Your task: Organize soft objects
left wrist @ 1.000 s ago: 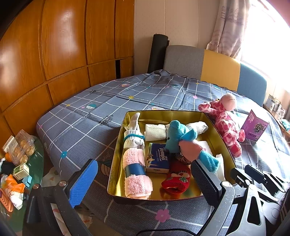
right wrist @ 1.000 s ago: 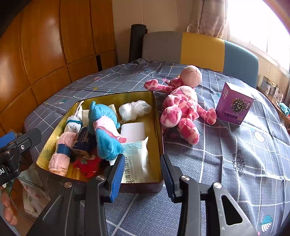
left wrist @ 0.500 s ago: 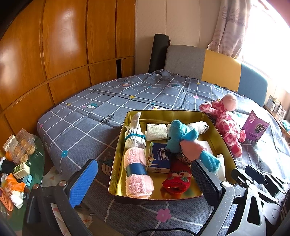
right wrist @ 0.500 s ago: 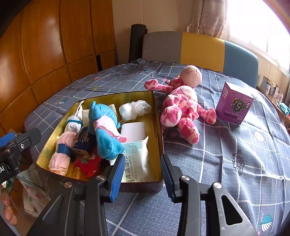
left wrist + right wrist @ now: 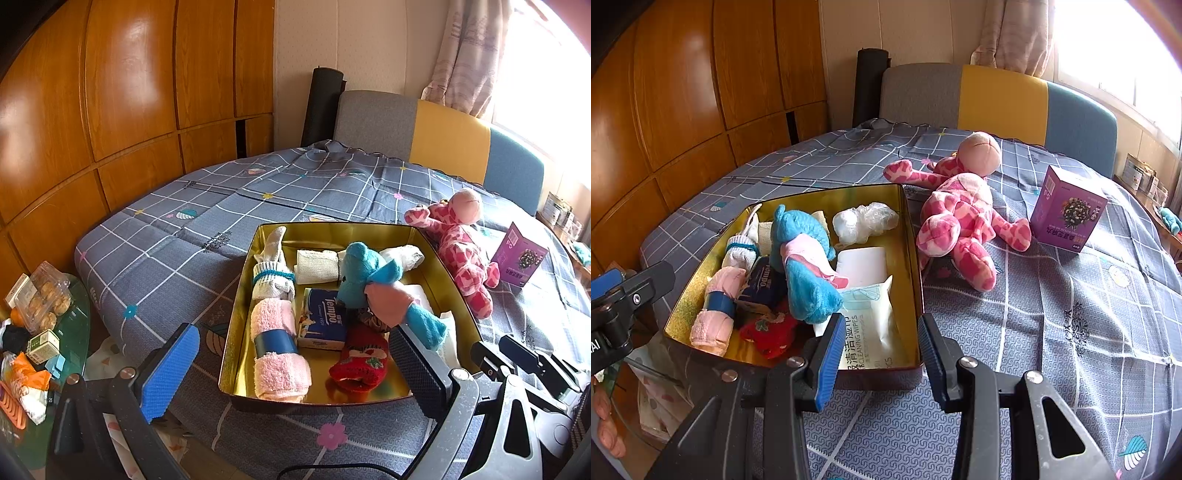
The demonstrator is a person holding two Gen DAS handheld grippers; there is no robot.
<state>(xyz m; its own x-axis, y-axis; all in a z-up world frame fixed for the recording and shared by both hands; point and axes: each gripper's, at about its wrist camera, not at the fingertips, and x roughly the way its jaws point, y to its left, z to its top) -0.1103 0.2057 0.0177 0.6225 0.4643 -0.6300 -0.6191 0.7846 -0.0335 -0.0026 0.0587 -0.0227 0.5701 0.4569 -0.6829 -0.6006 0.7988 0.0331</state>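
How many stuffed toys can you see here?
2. The blue plush toy lies inside the gold tin, on top of other things. The pink spotted plush toy lies on the bed just outside it. Others could be hidden underneath.

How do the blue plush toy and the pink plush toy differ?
The blue plush toy lies inside the gold tin, on top of other items; the pink plush toy lies outside, on the bedspread. The pink one is spotted and looks larger. Neither is gripped.
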